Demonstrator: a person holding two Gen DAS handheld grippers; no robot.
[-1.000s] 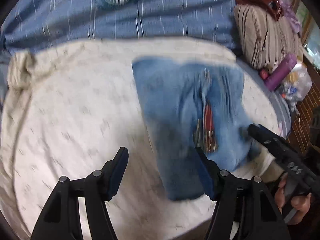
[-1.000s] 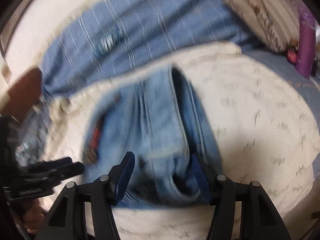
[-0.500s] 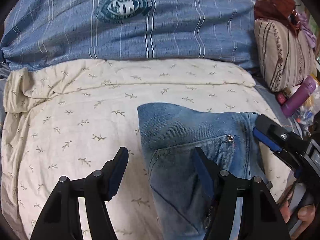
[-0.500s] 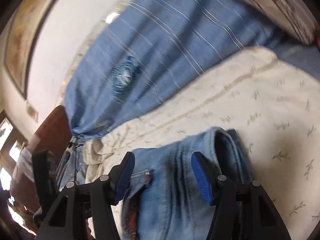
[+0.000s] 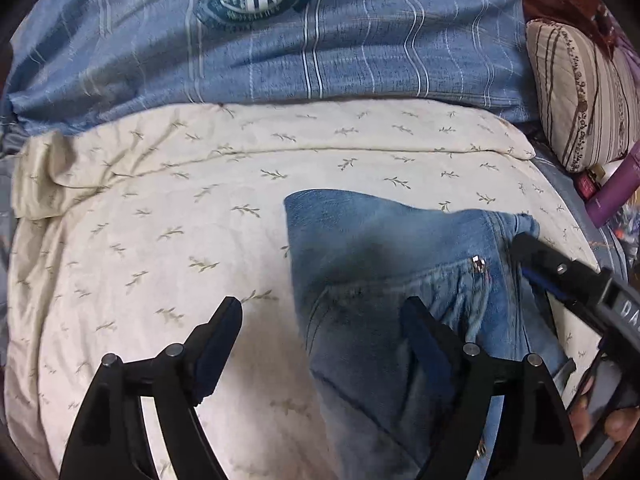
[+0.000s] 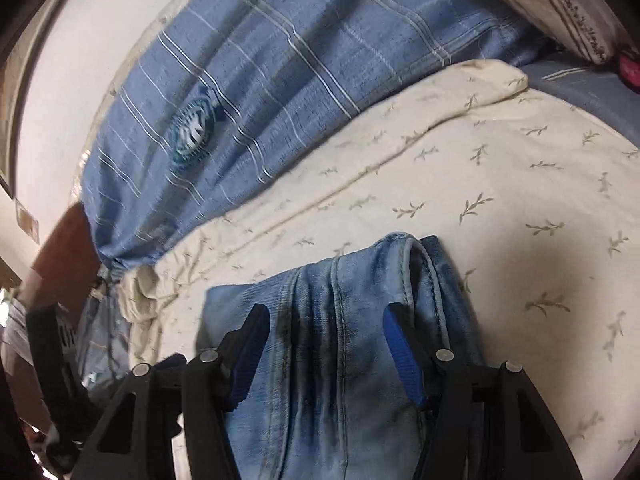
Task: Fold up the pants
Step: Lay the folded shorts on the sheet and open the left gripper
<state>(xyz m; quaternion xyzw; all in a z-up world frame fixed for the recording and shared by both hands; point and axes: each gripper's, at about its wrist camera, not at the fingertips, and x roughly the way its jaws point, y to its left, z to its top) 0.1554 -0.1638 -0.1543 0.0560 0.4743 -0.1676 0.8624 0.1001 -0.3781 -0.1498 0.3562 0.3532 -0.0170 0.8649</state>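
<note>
The folded blue jeans lie on a cream sheet printed with small leaf sprigs, toward the near right part of the bed as the left wrist camera sees it. A pocket seam and a metal rivet show on the top layer, and the denim is bunched into soft ridges at the right edge.

The left gripper hangs over the near left edge of the jeans. Its jaws have just been opening and now stand wide: the right finger is over the denim, the left finger over bare sheet, and the jeans' edge runs between them with neither pad pressing on it. It is released.

The right gripper comes in from the jeans' right side. In its own view the rolled, stitched seams of the denim run straight up between its two blue-padded fingers. The jaws stand partly apart with gaps visible on both sides of the cloth, so it looks unclenched, with the jeans lying below and between the pads rather than pinched. In the left wrist view its tip reaches the bunched right edge of the jeans.

Beyond the sheet lies a blue striped cover bearing an oval emblem, and to the right a striped cushion with a purple bottle beside it.
</note>
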